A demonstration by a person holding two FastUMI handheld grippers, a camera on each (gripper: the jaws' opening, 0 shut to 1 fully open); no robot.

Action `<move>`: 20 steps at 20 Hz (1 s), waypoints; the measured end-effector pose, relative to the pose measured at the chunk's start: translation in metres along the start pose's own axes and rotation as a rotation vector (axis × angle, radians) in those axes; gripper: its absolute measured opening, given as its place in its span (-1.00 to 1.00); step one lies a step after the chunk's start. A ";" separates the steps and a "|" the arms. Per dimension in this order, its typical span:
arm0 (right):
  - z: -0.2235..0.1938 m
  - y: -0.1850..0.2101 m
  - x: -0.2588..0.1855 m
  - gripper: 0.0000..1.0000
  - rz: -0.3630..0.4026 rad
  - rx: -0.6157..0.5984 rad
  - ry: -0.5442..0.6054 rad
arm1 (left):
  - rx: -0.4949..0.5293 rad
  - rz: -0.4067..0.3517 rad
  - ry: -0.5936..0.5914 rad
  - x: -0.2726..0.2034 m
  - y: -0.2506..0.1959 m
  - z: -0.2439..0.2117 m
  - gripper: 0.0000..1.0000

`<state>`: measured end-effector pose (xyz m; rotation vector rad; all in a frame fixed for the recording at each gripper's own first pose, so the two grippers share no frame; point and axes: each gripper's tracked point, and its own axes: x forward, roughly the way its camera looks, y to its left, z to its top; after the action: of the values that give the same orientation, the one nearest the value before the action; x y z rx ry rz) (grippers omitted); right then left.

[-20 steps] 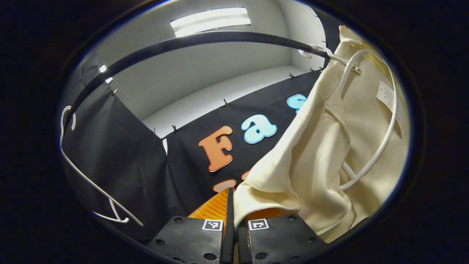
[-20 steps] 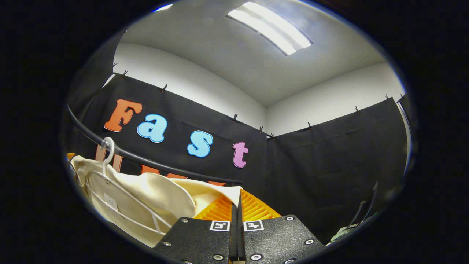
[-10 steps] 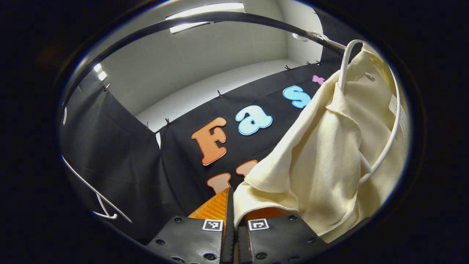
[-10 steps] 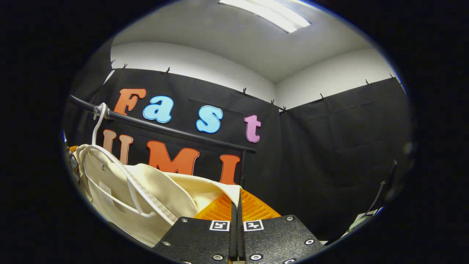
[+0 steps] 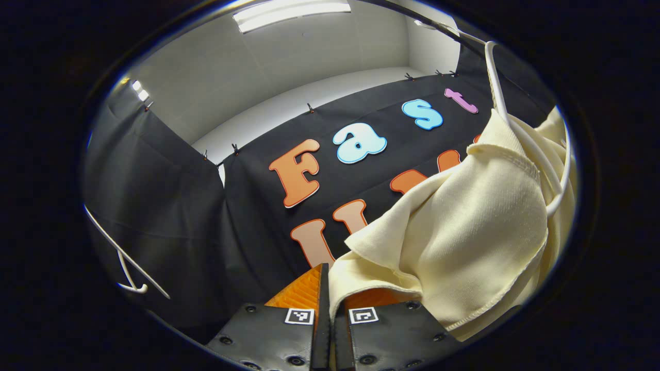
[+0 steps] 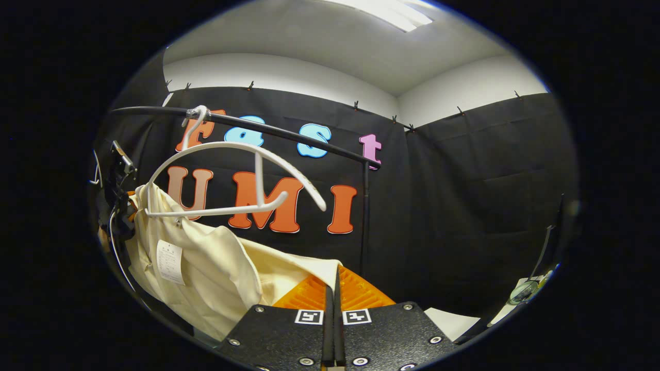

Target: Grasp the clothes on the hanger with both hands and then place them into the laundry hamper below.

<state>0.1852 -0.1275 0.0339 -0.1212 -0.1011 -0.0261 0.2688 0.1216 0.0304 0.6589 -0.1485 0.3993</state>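
Now cream garment (image 5: 464, 221) between both grippers' closed fingers

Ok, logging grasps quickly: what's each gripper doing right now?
Left gripper: closed on the cream garment.
Right gripper: closed on the same garment.

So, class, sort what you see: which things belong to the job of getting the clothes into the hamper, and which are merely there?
Part of the job:
cream garment
white hanger
left gripper
right gripper
black rail

Merely there:
spare hanger
ceiling light
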 end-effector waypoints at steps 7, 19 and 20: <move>-0.006 0.024 -0.028 -1.00 0.036 0.059 0.017 | -0.019 0.030 0.035 -0.032 0.025 -0.020 -0.79; -0.010 0.096 -0.078 -1.00 0.166 0.046 0.051 | -0.124 -0.086 0.068 -0.135 0.031 -0.036 -0.79; -0.012 0.103 -0.081 -1.00 0.180 0.051 0.060 | -0.130 -0.104 0.060 -0.144 0.029 -0.032 -0.79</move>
<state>0.1089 -0.0248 0.0013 -0.0785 -0.0310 0.1526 0.1260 0.1173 -0.0160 0.5237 -0.0818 0.3064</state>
